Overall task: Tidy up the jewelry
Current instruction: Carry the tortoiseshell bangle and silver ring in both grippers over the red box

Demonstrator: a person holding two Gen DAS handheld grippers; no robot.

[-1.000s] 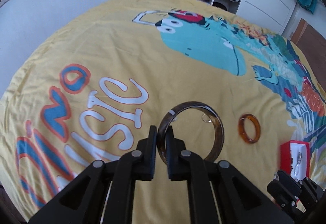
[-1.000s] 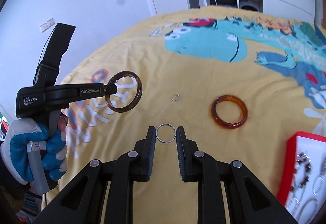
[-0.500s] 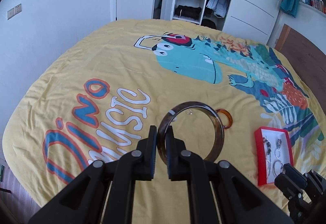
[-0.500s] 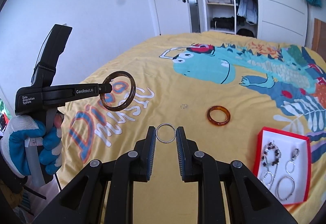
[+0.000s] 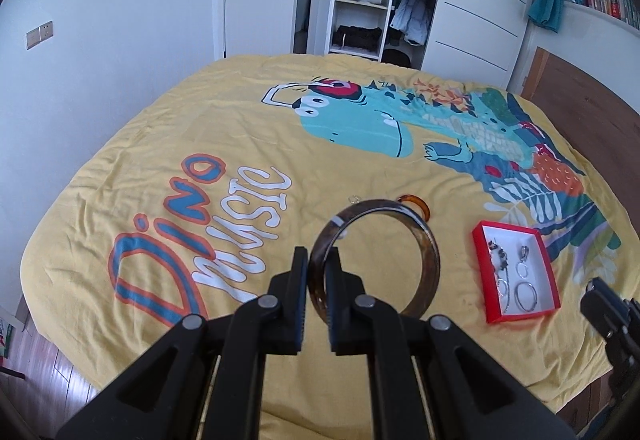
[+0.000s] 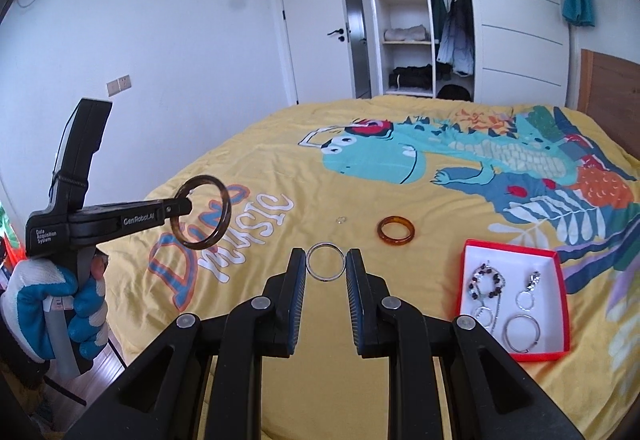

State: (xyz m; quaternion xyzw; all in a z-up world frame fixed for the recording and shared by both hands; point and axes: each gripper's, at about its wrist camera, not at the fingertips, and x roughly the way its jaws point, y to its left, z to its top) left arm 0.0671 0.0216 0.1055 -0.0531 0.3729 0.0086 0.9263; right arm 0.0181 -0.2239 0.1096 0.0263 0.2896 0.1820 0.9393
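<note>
Both grippers are matte black plastic — the right gripper [image 6: 326, 268] and the left gripper [image 5: 317, 280] each have two angular linkage arms pinned with round silver screws. The fingers [image 6: 297, 280] carry dark blue ribbed pads on their inner faces. Seen from the side, the left tool bears white lettering, "GenRobot.AI" and "Data Acquisition System", above a grey handle. The left hand [image 6: 52, 304] wears a white knit glove with blue-coated fingers.

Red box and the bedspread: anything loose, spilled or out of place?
Nothing spilled or damaged. The red box sits flat with its jewelry inside. Outside it, an amber bangle and a small ring lie on the bedspread, not yet sorted.
</note>
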